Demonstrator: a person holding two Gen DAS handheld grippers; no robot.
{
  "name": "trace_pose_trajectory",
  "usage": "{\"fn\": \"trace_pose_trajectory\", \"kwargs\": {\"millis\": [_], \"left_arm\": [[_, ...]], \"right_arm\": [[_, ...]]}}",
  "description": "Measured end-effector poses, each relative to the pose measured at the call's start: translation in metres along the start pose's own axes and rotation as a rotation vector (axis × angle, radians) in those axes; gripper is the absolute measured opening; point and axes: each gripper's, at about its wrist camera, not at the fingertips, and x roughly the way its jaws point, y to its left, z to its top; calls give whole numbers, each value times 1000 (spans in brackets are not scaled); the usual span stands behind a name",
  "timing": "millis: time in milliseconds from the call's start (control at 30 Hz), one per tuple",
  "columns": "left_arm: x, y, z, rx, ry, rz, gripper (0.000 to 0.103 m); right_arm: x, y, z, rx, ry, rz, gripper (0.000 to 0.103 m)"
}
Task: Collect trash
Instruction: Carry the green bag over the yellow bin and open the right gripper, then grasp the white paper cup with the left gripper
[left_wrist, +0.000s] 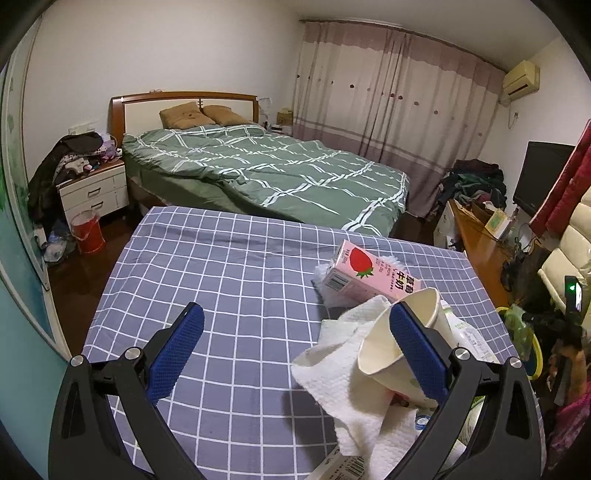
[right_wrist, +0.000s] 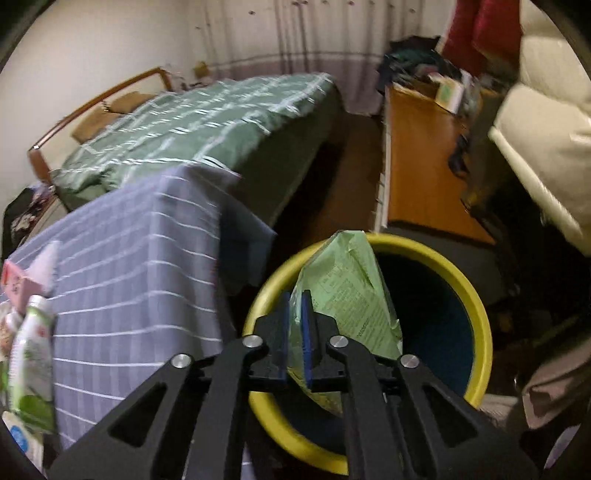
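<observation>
My right gripper (right_wrist: 294, 302) is shut on a green plastic wrapper (right_wrist: 347, 291), which hangs over the mouth of a yellow-rimmed bin (right_wrist: 476, 306) beside the table. My left gripper (left_wrist: 295, 332) stands open above the blue checked tablecloth (left_wrist: 221, 266) with nothing between its fingers. Its right finger (left_wrist: 417, 350) is in front of a tipped white paper cup (left_wrist: 384, 354) that lies on a crumpled white paper towel (left_wrist: 343, 354). Behind them lies a pink strawberry milk carton (left_wrist: 365, 273). A white and green pouch (right_wrist: 33, 354) lies at the table's edge in the right wrist view.
A bed with a green quilt (left_wrist: 266, 170) stands beyond the table. A wooden desk (right_wrist: 421, 162) and a cream padded chair (right_wrist: 546, 140) are to the right of the bin. A red bucket (left_wrist: 86, 232) sits by the white nightstand (left_wrist: 94, 192) at the left.
</observation>
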Motion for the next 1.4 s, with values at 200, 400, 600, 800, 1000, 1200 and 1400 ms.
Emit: {"fn": "trace_pose_trajectory", "kwargs": {"millis": [200,400,600,800,1000,1200,1400], "left_arm": [[-1,-2,0,-1,4,-14,99],[-2,-8,-1,13,15,-56,99],[5,-22,-5,-8,118,-242,99],[7,-42,-15,-18,198,-316,99],[18,-51,-17,-33,262,-294,99],[44,-52,-12,-63,378,-303,99],[66,-64,-7,-81,433,-288,99]], "right_arm": [[-8,-19,-12,64,-12,-17,26],[-29,-16,-26,78,-32,7,32],[-35,-9,-32,74,-33,25,34],[-43,-3,-31,62,-47,33,35],[-44,1,-32,55,-51,59,35],[-43,-3,-36,62,-46,80,36],[-42,-15,-39,84,-47,95,40]]}}
